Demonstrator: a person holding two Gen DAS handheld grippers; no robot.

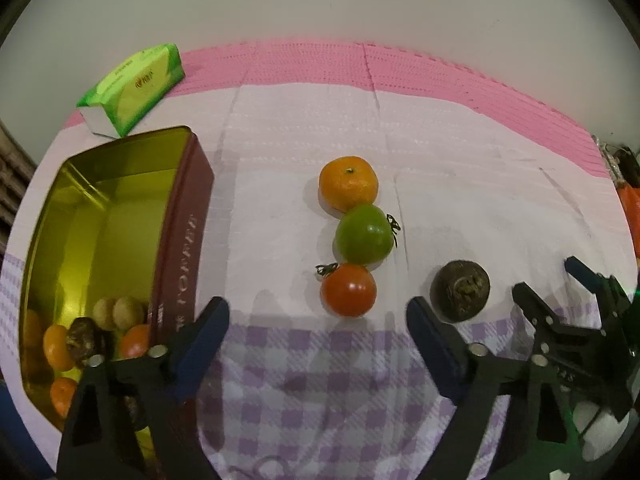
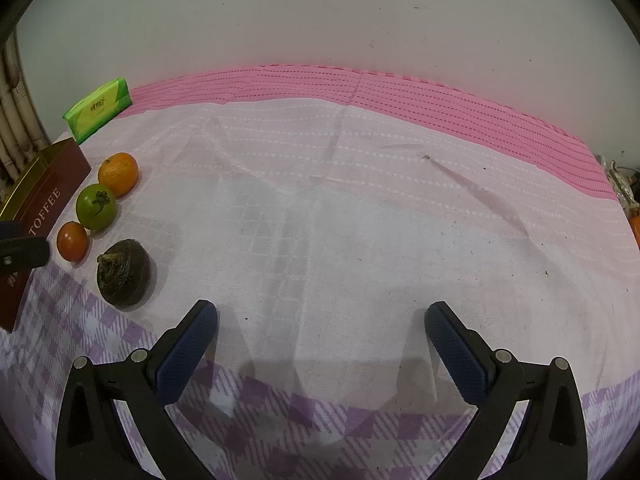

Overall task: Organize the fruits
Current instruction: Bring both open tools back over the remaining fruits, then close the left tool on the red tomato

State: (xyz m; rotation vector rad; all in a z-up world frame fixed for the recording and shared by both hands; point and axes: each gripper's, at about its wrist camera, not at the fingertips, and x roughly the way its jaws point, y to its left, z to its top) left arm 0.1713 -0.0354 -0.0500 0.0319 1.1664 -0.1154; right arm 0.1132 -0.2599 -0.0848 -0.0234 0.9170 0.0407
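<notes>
The left gripper [image 1: 318, 312], spread and empty, is facing the red tomato [image 1: 348, 289] lying just ahead between its fingers.

Your left wrist view looks down close over the tin [image 1: 120, 240] at frame left; your right wrist view faces the wall. Both share the orange [image 1: 348, 182] [image 2: 118, 173] and tissue pack [image 1: 136, 88] [image 2: 98, 110].
</notes>
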